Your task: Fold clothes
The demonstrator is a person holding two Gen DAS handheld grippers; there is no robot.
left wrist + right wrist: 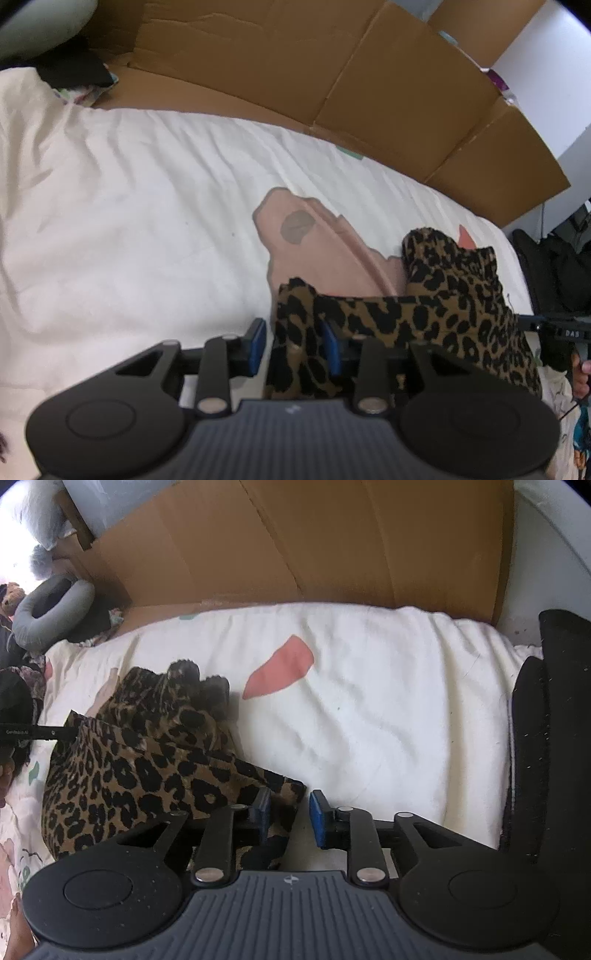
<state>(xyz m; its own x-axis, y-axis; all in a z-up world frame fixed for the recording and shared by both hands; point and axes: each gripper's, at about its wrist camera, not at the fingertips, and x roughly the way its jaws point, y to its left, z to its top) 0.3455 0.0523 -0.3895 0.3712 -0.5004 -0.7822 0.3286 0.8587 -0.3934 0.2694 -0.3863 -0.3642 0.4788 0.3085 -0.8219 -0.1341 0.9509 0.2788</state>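
Two grippers on one leopard-print garment (147,753), bunched on the white bedding (369,709), low and toward 8 o'clock in the right wrist view, toward 4 o'clock in the left wrist view.

Left gripper (293,347): blue pads at medium gap, a hanging fold of the print between them. Fabric touches the right-hand pad; the other pad looks clear of it. Can't tell if it's actually clamped.

Right gripper (288,818): jaws narrow-to-medium, a corner of the garment poking in past the left pad, bare sheet against the other pad. Reads as not closed on cloth.

Judgement: we're at the get-hold-of-two-edges stage, no fold made yet; cloth is a heap, not flat.

Doing it well:
- Seat each pad pair deeper onto a hem or corner before closing. A tip-only pinch on thin knit will probably slip.
- Grab one layer only. The bunched ridge at 11 o'clock in the right view suggests stacked layers.
- Lift, pull the grippers apart to tension the edge, then lay it down flat toward 12 o'clock, where the bedding is free.
- Avoid pinching the sheet along with the garment.

Around it: pink patch (280,666) on the sheet at 12 o'clock of the garment, cardboard (295,546) standing along the far edge, black chair (554,738) at 3 o'clock.
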